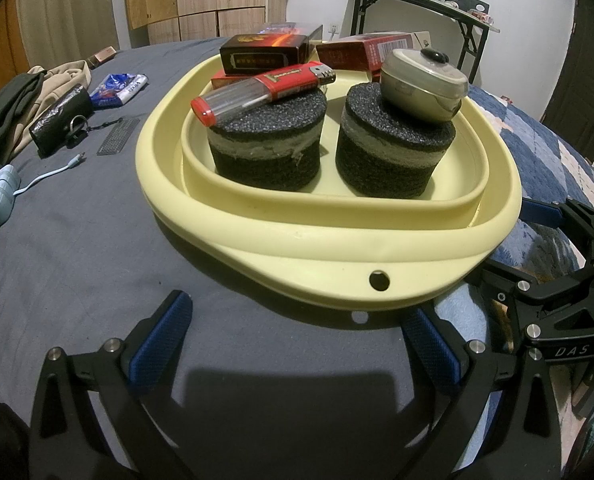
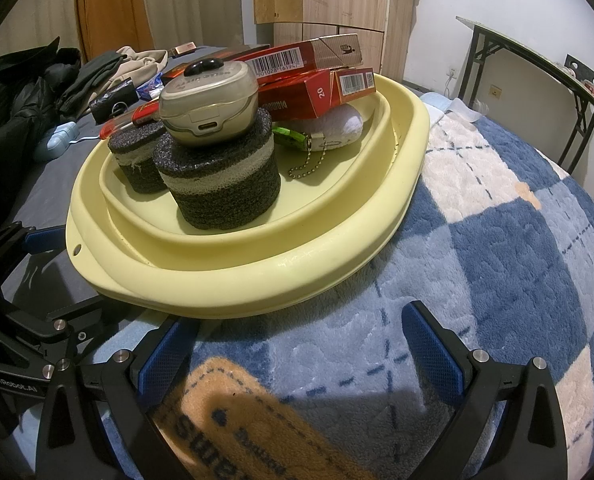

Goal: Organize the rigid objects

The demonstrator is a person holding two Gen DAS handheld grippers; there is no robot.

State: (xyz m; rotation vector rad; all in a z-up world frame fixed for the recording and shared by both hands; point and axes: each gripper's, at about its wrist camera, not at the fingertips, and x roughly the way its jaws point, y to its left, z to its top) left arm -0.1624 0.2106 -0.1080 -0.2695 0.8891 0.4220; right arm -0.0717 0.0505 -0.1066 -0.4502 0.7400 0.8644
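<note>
Both jaws spread, empty: left gripper (image 1: 297, 344), right gripper (image 2: 297, 344). Only right wrist shows bead chain (image 2: 305, 165), probably a keyring. Lighter (image 1: 293, 79) lies flat, metal end toward far right.

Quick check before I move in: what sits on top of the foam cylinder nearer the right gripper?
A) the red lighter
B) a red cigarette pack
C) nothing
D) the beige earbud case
D: the beige earbud case rests on top of that foam cylinder, while the red lighter lies over the other foam cylinder together with a clear-handled screwdriver.
</note>
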